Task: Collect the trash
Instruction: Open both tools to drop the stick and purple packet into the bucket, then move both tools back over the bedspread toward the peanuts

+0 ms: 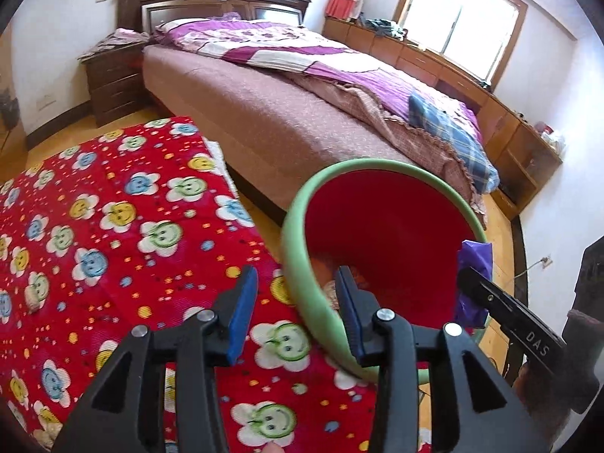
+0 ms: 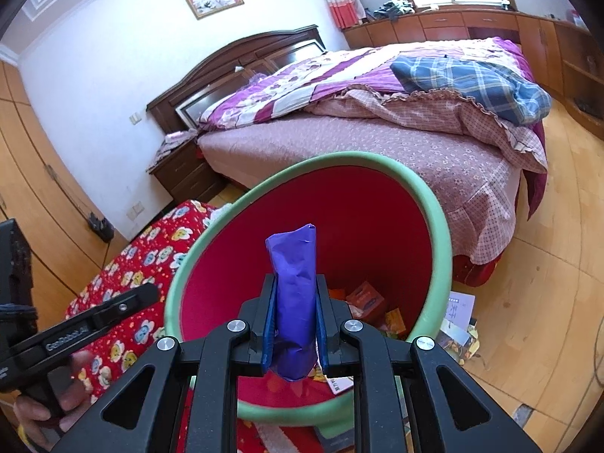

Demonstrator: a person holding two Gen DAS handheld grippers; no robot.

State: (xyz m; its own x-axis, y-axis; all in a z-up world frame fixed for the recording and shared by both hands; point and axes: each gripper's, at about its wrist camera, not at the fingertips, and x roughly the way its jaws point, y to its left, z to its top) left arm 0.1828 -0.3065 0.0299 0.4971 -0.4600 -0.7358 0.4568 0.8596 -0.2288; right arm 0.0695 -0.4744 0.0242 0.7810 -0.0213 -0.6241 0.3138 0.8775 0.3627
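Right wrist view first: we have the right gripper point(image 2: 293, 324) clenched on a purple wrapper point(image 2: 293, 294), which stands up between the blue pads point(image 2: 268, 330) and pokes out past their tips. It hangs just above the mouth of the bin point(image 2: 439, 226), a red tub with a green rim, so we judge the wrapper is held here to be dropped straight in. Several scraps point(image 2: 364, 300) of paper and packaging already lie at the bottom, and more litter point(image 2: 458, 330) sits on the wooden floor just beside the bin's right side.

From the left wrist view, the left gripper point(image 1: 296, 313) is released, its fingers point(image 1: 243, 309) spread wide and nothing between them. One finger sits outside the green rim and the other inside, so the rim passes between them; we cannot tell whether either pad touches it. We judge this hand is placed to steady or tilt the bin toward us, since its mouth faces the cameras rather than straight up. The bin leans against the red quilt point(image 1: 113, 226), with the bed point(image 1: 271, 120) behind it.

Next, we judge, the right jaws need only part over the opening; the risk is the light wrapper clinging to a pad or catching on the rim.
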